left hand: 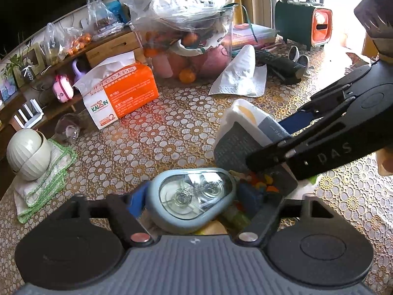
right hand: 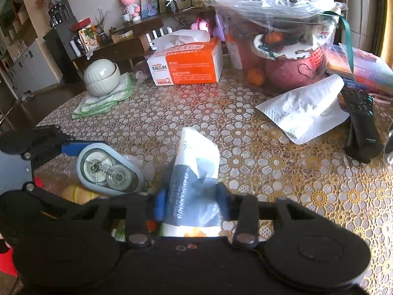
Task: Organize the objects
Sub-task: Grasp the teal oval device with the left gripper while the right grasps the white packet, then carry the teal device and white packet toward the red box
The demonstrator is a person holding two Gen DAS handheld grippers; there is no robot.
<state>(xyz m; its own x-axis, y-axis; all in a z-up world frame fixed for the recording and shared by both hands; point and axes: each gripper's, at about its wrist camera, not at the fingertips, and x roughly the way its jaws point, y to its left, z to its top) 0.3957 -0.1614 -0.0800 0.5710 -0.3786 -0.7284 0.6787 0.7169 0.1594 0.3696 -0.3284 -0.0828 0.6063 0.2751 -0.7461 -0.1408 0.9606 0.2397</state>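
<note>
Tissue pack (left hand: 248, 132), white with a grey printed band, sits right of centre in the left wrist view, pinched by the right gripper (left hand: 267, 145) that reaches in from the right edge; its 2 blue-padded fingers close on the pack's sides. At the bottom centre of that view the left gripper (left hand: 194, 204) has a pale blue correction tape dispenser (left hand: 194, 196) between its fingers; the blue pad on the left touches the casing, but whether the right finger presses on it I cannot tell. Small colourful bits lie just beside the dispenser. Further up the frame are an orange tissue box (left hand: 122, 91), a loose paper towel (left hand: 240, 73) and a clear tub (left hand: 186, 41) of fruit on the lace-patterned table (left hand: 159, 135). In the right wrist view the pack (right hand: 194, 172) stands at lower centre, squeezed between the right gripper's (right hand: 191, 204) fingers so that its wrapper creases. The dispenser (right hand: 108, 169) lies at lower left with the left gripper (right hand: 73, 157) at its end. To do this step well, I judge each grip should be firm before lifting: hold the soft pack near its middle without crushing it, seat both pads flat on the dispenser's smooth casing, and keep the 2 grippers from knocking together.
</note>
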